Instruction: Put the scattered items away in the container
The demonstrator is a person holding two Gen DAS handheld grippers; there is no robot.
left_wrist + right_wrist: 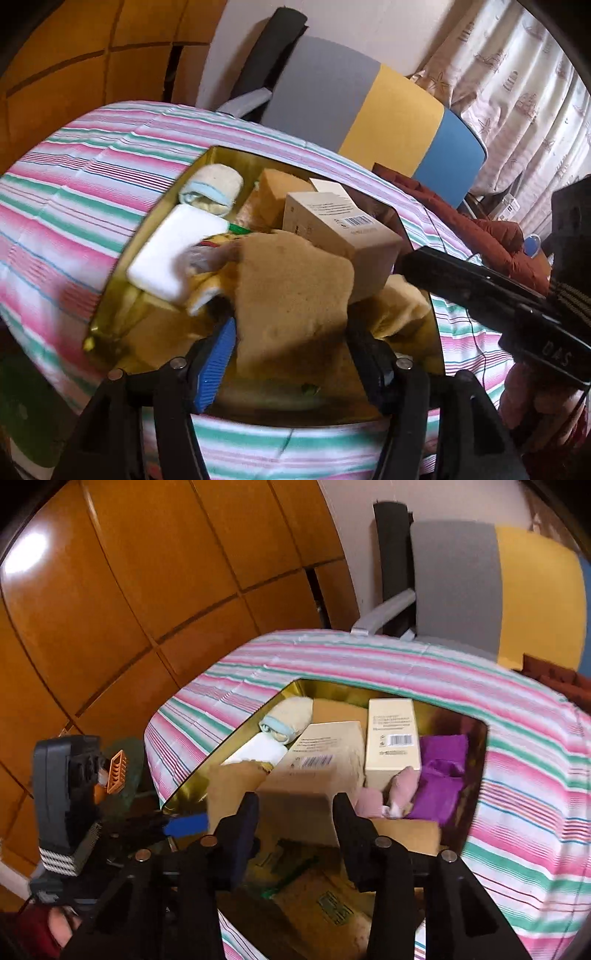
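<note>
My left claw (291, 347) stands wide over the near end of the tin (110, 314), and a tan sponge (295, 288) sits between its fingers; the fingers flank it, but I cannot tell whether the pads press on it or have let go. My right claw (295, 812) is narrowed, with a beige box (317, 771) just ahead of its tips; whether it grips that box I cannot tell, as the box's near end is hidden behind the fingers. Beyond my claws the tin is nearly full: a white block (173, 254), a rolled cloth (214, 188), a second box (393, 738), something pink (388, 794) and a purple cloth (439, 775) all lie inside. The striped cloth (92, 192) around the tin shows nothing loose in either view. I judge the tidying almost done, with only the sponge and perhaps the box to settle.
</note>
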